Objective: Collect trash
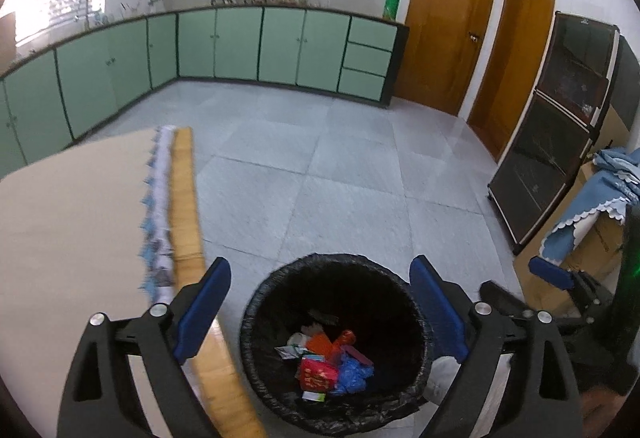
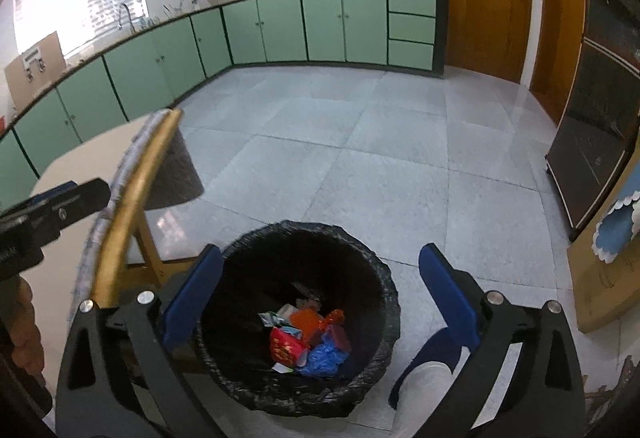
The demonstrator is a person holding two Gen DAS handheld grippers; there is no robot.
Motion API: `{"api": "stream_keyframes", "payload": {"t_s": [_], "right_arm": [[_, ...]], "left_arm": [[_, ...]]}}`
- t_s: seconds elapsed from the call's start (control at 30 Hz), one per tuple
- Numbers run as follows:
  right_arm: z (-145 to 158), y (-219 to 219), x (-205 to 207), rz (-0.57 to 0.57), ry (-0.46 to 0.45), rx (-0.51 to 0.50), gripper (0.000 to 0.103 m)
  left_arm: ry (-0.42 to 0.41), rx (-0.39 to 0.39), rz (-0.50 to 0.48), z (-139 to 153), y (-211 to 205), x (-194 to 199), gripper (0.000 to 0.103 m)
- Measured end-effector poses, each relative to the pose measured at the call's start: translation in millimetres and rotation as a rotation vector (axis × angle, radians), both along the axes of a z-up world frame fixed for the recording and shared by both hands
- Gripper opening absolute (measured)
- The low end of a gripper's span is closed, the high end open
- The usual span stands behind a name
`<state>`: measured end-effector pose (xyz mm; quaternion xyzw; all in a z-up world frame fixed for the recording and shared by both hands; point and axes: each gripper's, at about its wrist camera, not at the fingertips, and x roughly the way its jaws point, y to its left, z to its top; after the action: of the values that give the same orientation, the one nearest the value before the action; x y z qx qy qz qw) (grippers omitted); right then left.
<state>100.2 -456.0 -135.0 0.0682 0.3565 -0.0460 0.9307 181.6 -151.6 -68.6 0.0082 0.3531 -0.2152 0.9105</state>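
Both hanging wide open and empty over the black-lined trash bin [image 1: 336, 346] on the near floor, left gripper [image 1: 320, 318] and right gripper [image 2: 320, 302], drop step looking finished, so next probably back to the left table [image 1: 72, 222] for more trash.

No readable text. Red packet [image 1: 316, 374] in the bin [image 1: 256, 302] carries gold markings, too blurred to read; small label at the dark cabinet's [image 1: 560, 125] top, illegible.
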Motion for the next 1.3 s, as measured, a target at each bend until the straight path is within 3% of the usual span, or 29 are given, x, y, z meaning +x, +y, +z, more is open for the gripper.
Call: {"api": "stream_keyframes", "payload": {"t_s": [0.37,0.67,1.3], "right_arm": [[65.3,28.5,-40.9,0.105,-0.092,0.039,0.096],[97.4,53.5,-80.4,0.151,-0.145,0.040,0.096],[110.9,90.1,-116.7,0.195,-0.181,0.039,0.096]], "left_arm": [[-0.053,0.001,0.057,34.5,52.2,-52.9,0.090],[-0.111,-0.014,0.080,58.1,77.4,-94.7,0.090],[-0.160,-0.009,0.127,70.1,111.2,-140.6,0.091]]}}
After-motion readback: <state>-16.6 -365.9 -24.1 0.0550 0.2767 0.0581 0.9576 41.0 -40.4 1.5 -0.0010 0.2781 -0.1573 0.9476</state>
